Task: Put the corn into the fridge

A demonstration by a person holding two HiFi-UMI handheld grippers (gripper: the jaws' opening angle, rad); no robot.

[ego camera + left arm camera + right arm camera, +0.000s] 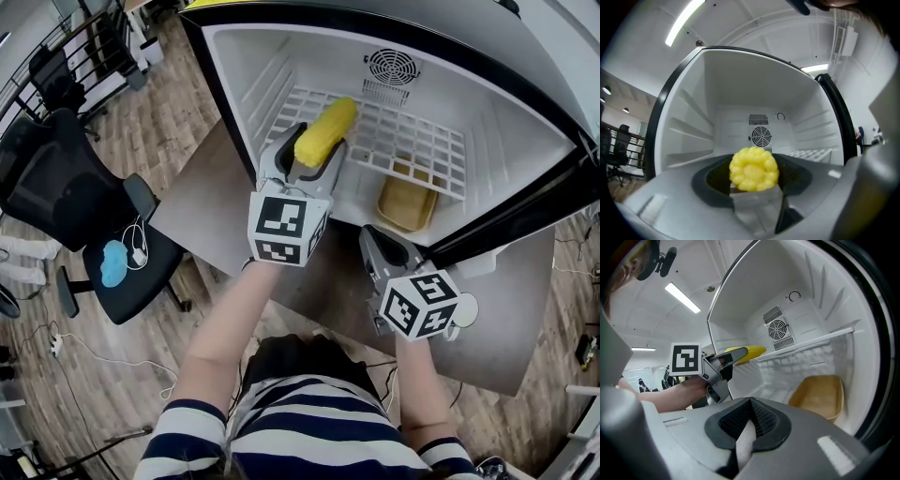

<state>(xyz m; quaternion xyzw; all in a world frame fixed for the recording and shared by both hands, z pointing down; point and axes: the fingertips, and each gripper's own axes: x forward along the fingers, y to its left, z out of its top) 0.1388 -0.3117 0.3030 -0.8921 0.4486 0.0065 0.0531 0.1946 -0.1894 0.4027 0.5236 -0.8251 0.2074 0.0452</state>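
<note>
Clamping knobbly yellow corn (327, 129) — left gripper (317, 146) — over wire shelf (412, 142).

In front of me the grey-brown surface (192, 202) carries the open fridge (511, 131), which sits directly on it. Inside, a white wire shelf (417, 141) spans the compartment, and below it a tan tray (406, 202) lies on the fridge's bottom (right side, near the front). A black office chair (80, 211) stands on the wooden floor (112, 375) beside the surface.

Bright overhead strip light, seemingly fisheye-warped edges
</note>
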